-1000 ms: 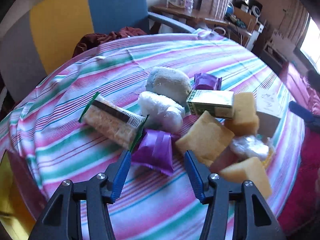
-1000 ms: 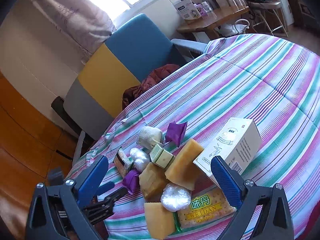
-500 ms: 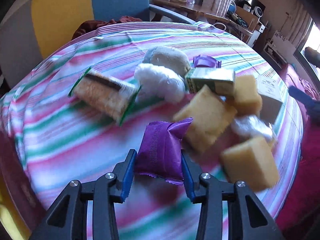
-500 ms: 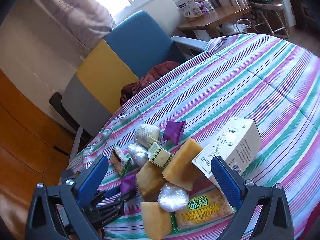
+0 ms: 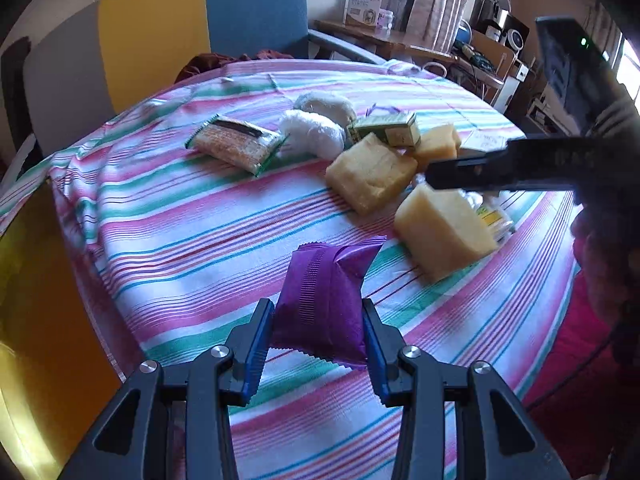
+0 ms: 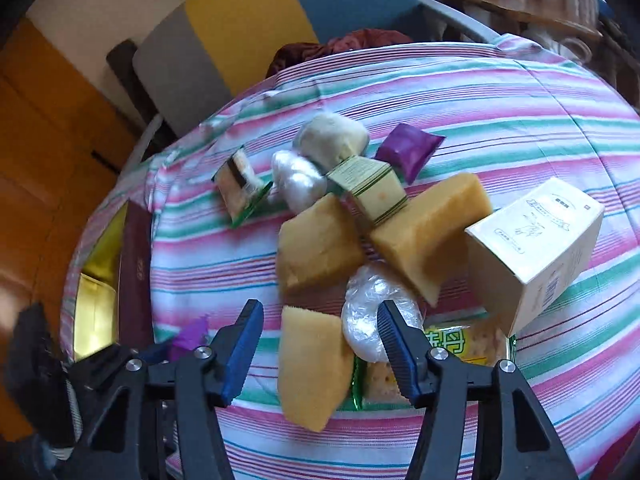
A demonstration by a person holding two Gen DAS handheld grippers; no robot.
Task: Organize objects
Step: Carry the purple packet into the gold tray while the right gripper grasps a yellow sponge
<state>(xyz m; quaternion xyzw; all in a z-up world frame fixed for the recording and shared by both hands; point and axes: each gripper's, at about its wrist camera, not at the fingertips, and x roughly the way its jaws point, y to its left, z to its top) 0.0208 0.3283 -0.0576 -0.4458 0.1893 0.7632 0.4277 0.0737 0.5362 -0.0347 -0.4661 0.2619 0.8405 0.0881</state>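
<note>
Pinching a purple packet (image 5: 320,300) lifted clear of the pile, the left gripper (image 5: 318,344) carries it for sorting. The right gripper (image 6: 320,344), jaws just closing, straddles a yellow sponge (image 6: 310,364) without pressing it; beyond, the clutter crowds the striped tablecloth (image 6: 500,128).

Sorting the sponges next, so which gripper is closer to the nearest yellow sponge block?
Right. The right gripper has the yellow sponge block between its open jaws; the left gripper, off to its side, holds a purple packet.
</note>
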